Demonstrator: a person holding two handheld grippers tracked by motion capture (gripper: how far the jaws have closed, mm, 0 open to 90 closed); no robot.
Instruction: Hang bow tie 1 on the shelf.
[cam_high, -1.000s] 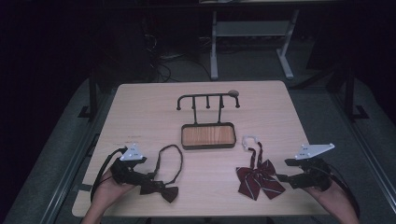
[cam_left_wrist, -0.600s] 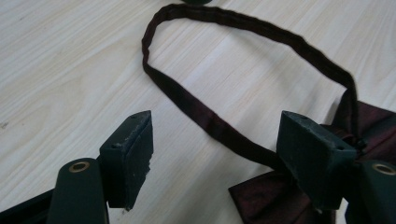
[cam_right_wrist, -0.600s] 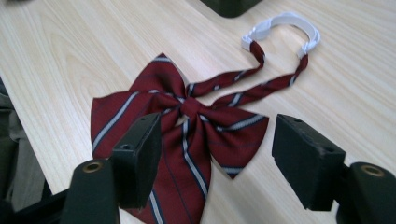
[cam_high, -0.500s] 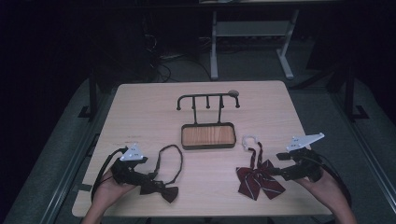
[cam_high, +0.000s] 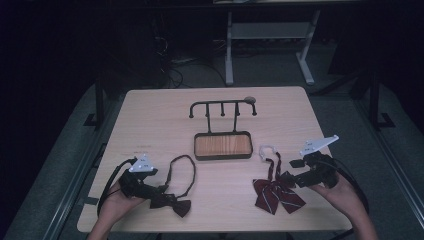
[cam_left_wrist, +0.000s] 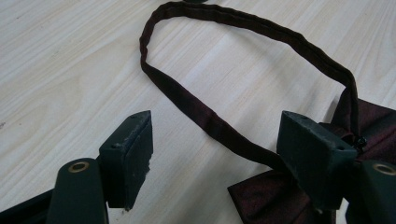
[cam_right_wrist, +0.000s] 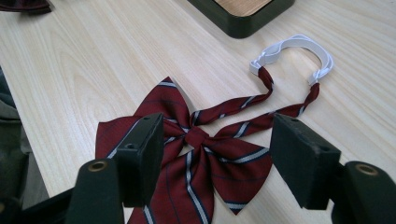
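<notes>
The left gripper (cam_high: 159, 190) sits near the table's (cam_high: 150, 115) front-left corner, with bare wood stretching ahead of it and to its left. Its jaws stand spread, clasping nothing; the dark maroon bow tie (cam_high: 172, 202) lies just at its tips, its knot against the right-hand pad, while its neck band (cam_left_wrist: 243, 74) loops out ahead in a flat oval.

Farther ahead and to the right, mid-table, stands a small rack (cam_high: 222, 107) of black pegs on a wood-lined tray (cam_high: 222, 145) — well apart from both tools.

The right gripper (cam_high: 295, 172), close to the table's right edge, has just been closing a little, yet its jaws are wide and pinch nothing. Ahead of them lies the red striped bow tie (cam_right_wrist: 191, 144), wings spread flat, its twisted tails running to a white elastic strap (cam_right_wrist: 299, 46) — just short of the tray's corner.
</notes>
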